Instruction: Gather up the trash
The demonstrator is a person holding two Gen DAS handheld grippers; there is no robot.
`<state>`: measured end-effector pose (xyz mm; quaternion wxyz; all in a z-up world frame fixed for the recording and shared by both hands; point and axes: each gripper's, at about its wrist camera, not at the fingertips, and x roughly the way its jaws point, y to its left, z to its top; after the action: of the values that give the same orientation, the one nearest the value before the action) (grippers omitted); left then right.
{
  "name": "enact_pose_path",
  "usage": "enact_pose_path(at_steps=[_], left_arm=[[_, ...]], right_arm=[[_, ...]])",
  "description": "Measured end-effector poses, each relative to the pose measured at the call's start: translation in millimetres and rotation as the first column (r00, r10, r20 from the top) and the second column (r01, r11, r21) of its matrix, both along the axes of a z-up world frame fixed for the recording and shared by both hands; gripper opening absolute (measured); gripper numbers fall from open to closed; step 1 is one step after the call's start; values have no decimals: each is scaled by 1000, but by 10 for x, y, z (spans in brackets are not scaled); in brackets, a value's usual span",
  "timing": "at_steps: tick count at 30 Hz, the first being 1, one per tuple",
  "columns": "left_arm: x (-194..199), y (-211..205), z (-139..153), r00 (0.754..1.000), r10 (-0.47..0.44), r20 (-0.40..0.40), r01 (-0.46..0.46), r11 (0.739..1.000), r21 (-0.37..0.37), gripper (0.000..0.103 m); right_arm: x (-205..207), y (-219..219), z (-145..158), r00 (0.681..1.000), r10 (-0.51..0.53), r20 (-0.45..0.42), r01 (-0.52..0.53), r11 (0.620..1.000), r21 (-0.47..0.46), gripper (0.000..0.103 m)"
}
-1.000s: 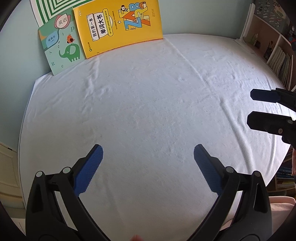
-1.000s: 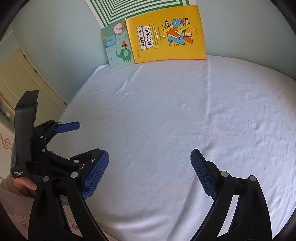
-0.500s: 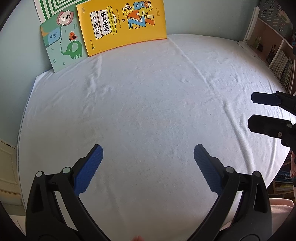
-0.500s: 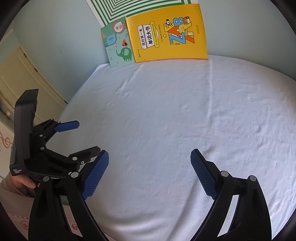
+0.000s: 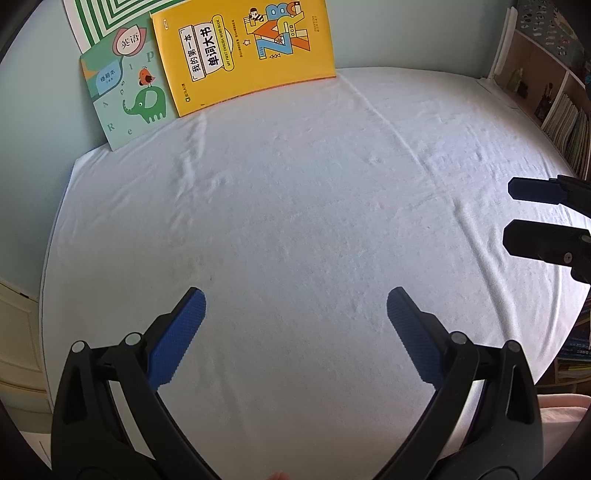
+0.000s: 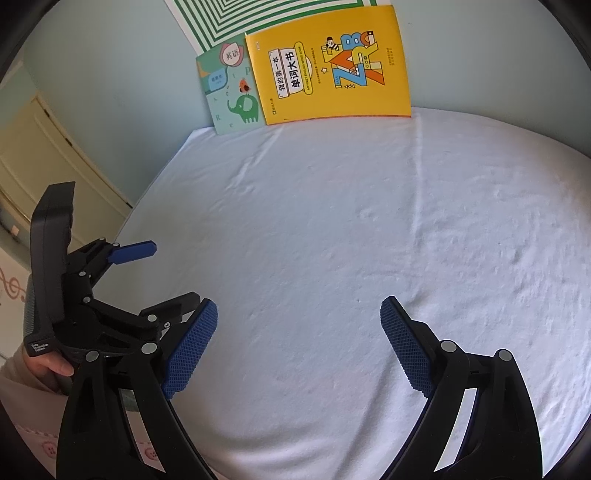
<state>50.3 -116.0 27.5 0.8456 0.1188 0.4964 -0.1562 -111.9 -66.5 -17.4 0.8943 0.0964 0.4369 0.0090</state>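
Both pairs of jaws stand spread wide and pinch nothing. The left gripper (image 5: 295, 325) and the right gripper (image 6: 299, 343) hover side by side over a white cloth (image 5: 295, 221) covering the desk, both tilted down toward it. In the left wrist view the right gripper's blue pads (image 5: 532, 190) poke in from the right edge; in the right wrist view a hand (image 6: 48, 365) grips the left tool's handle at lower left.

No trash is visible in either view — the cloth between the jaws and the yellow book (image 5: 243, 51) lies bare, creased but uncluttered. With nothing to aim at, direction, long axis and nearer hand cannot be told; the coming move looks likely to be a search beyond these views.

The yellow book leans against the pale wall at the desk's far edge, a green elephant booklet (image 5: 125, 96) just left of it and overlapped by it, a green-striped sheet (image 5: 99, 18) behind both — and a bookshelf (image 5: 554, 92) well to its right.
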Motion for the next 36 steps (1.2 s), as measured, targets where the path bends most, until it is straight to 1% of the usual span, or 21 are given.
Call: enact_pose_path(at_steps=[1, 3, 4, 13, 16, 25, 30, 34, 36], left_arm=[[3, 1, -3, 1000, 0, 4, 0, 1000, 3, 96], [3, -16, -14, 1000, 7, 28, -9, 999, 44, 96], [8, -26, -28, 1000, 6, 27, -7, 998, 58, 96], [33, -42, -87, 1000, 3, -12, -3, 1000, 19, 96], [32, -52, -78, 1000, 4, -1, -4, 1000, 27, 96], [60, -51, -99, 1000, 2, -10, -2, 1000, 31, 96], [56, -65, -95, 1000, -4, 0, 4, 999, 46, 96], [73, -47, -88, 1000, 6, -1, -6, 999, 39, 96], [108, -29, -97, 999, 29, -13, -28, 999, 42, 96]], right_arm=[[4, -10, -1, 1000, 0, 0, 0, 1000, 0, 89], [11, -22, -9, 1000, -3, -1, 3, 1000, 2, 89], [12, -27, -13, 1000, -4, -2, 4, 1000, 4, 89], [19, -81, -22, 1000, -11, -6, 11, 1000, 6, 89], [27, -89, -21, 1000, -9, -8, 9, 1000, 4, 89], [33, -105, -36, 1000, -8, -11, 8, 1000, 12, 89], [45, -111, -60, 1000, -8, -19, 8, 1000, 16, 89], [60, -112, -62, 1000, -12, -22, 12, 1000, 19, 89], [70, -117, -65, 1000, -13, -23, 13, 1000, 19, 89]])
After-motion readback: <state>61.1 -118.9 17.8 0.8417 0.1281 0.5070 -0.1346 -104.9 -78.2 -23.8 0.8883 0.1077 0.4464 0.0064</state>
